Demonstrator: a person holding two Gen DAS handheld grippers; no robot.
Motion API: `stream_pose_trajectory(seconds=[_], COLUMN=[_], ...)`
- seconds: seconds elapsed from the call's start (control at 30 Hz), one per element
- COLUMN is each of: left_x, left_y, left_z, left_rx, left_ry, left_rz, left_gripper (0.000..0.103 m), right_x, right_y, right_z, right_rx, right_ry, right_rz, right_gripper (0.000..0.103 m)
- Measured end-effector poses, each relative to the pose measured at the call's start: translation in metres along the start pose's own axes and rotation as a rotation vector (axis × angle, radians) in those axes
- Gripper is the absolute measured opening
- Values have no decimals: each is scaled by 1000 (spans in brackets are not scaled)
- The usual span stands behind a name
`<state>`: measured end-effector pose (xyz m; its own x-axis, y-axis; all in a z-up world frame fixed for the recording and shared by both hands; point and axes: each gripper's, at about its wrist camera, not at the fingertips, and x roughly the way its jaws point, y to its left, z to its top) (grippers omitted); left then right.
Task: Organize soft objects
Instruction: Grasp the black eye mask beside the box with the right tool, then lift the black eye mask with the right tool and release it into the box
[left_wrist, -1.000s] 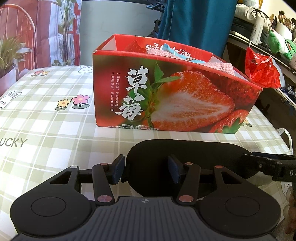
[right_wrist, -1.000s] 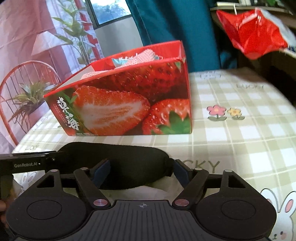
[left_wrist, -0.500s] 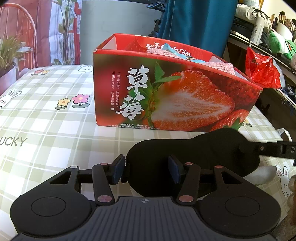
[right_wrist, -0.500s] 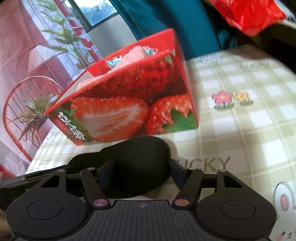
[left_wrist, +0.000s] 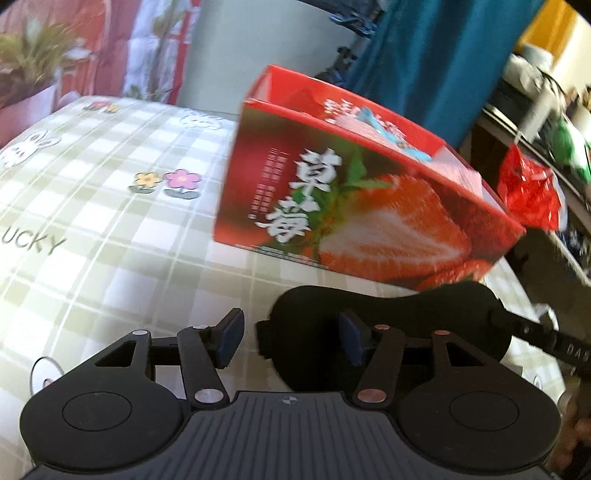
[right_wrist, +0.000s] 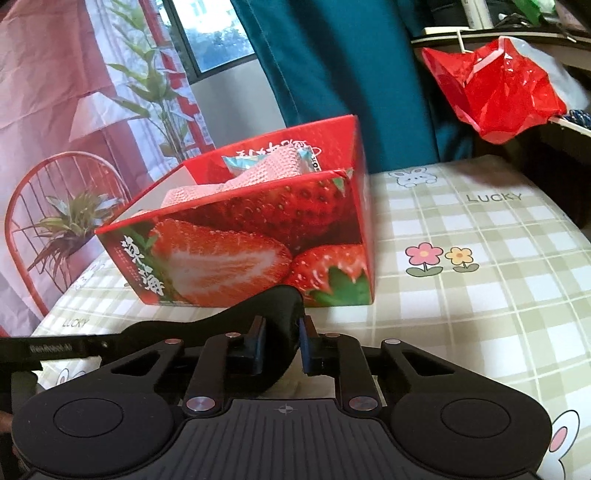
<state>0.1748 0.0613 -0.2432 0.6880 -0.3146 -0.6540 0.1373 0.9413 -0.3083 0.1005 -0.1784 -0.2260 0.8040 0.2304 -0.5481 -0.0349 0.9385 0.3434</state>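
Observation:
A black eye mask (left_wrist: 391, 325) lies across the checked tablecloth in front of a red strawberry box (left_wrist: 369, 221). My left gripper (left_wrist: 291, 338) straddles the mask's left end. Its jaws are opening, and the left pad stands clear of the fabric. In the right wrist view the mask (right_wrist: 258, 317) bulges up between the pads of my right gripper (right_wrist: 281, 349), whose closing jaws pinch its right end. The box (right_wrist: 240, 251) holds pink packs (right_wrist: 273, 170) and a light-blue packet. The right gripper's finger (left_wrist: 539, 334) shows at the mask's far end.
A red plastic bag (right_wrist: 495, 88) hangs from a shelf edge at the right, also visible as the red bag (left_wrist: 528, 195) past the box. A teal curtain (right_wrist: 351, 74) hangs behind. The tablecloth (right_wrist: 480, 288) is bare right of the box; the table's edge falls away at right.
The right gripper's jaws have closed from wide apart onto the mask's end, which now bunches upward. The left view has tilted, and its left pad has parted from the mask.

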Motion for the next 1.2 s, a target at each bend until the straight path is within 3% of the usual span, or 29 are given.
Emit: stream_pose_trajectory(seconds=[0.3,0.5,0.87,1.2], left_x=[3,2,-19,-36], left_y=[8,7,-3,-14], left_z=[-3,-6,1,3], left_rx=[-62,-64,20,91], left_ry=[45,32,-73,-139], left_rz=[-54,-65,-22,-54], left_gripper=[59,56,27,15], right_x=[-3,-2,-8,-14], right_y=[2,2,17,25], right_z=[-5,-6,-4,-1], right_rx=[-10,-9,-54,-80], right_ry=[-16,-12,-27,-43], right_rz=[-5,6,65,113], right_gripper=[17,17,17,16])
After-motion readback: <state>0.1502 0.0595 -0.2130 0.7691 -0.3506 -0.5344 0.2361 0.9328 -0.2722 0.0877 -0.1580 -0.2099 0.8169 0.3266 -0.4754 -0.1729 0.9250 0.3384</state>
